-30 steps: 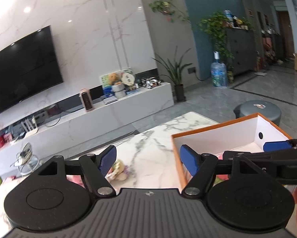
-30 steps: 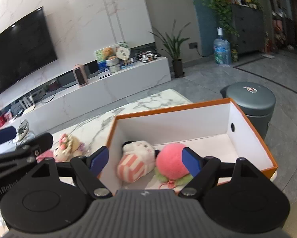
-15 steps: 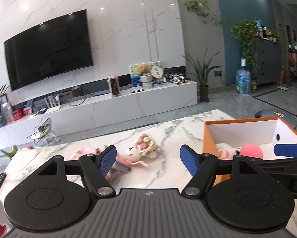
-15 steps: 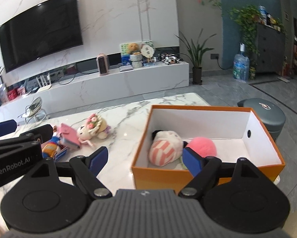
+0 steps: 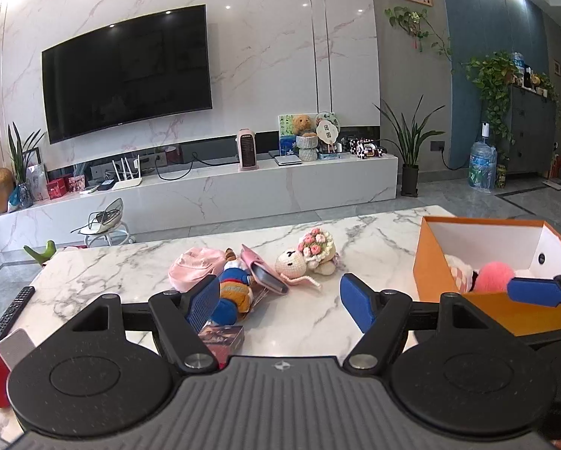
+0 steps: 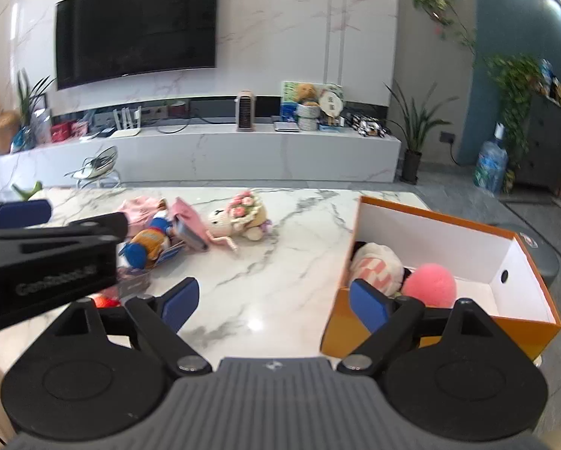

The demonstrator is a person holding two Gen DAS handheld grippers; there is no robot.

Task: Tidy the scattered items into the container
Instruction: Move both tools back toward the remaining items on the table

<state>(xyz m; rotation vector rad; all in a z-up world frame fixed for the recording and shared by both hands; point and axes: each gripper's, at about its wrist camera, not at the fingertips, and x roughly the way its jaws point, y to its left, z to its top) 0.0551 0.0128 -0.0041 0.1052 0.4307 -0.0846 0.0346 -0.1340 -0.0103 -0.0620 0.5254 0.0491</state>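
Two soft toys (image 6: 400,273) are already laid in the orange box (image 6: 449,332). Left of the box, more toys (image 5: 303,260) are waiting on the desk (image 6: 280,262). Both the left tongs (image 5: 280,296) and the right tongs (image 6: 274,302) are held wide apart, empty. Next, one toy should be picked.

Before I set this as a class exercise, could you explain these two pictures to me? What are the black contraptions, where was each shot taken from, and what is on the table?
Each picture comes from a camera mounted on a hand-held grasping tool, looking along its two blue-tipped fingers. A person holds one per hand. The left tool and right tool are both open and hold nothing. On the marble table lie a white crochet doll with pink flowers, a pink pouch, a pink cap and a blue-and-orange plush. The orange box already contains a striped plush and a pink pompom.
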